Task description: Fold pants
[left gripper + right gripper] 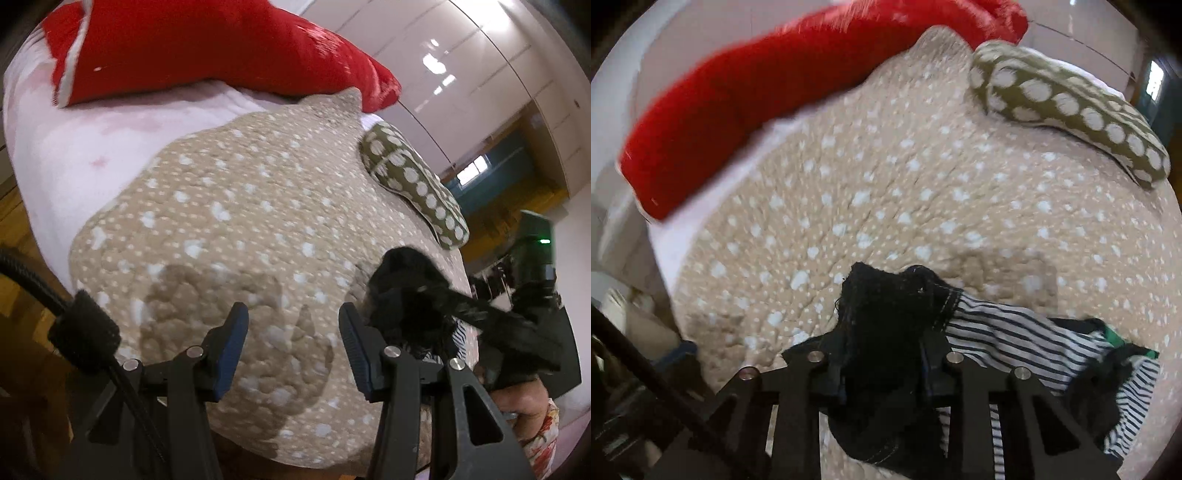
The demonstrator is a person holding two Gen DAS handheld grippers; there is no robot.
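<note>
The black pants (886, 325) are seen bunched up on the beige spotted quilt (923, 184), and a thick fold of them is clamped between the pads of the right gripper (884, 373), whose jaws are closed narrowly onto the cloth (a striped lining (1004, 339) is exposed just to the right of the grip). The left gripper (293, 354) is held partly open over the quilt with nothing between its blue-padded fingers (231, 350), the pants lying just beside its right finger. A red pillow (207, 48) and an olive dotted cushion (413, 181) are seen at the far side of the quilt.
</note>
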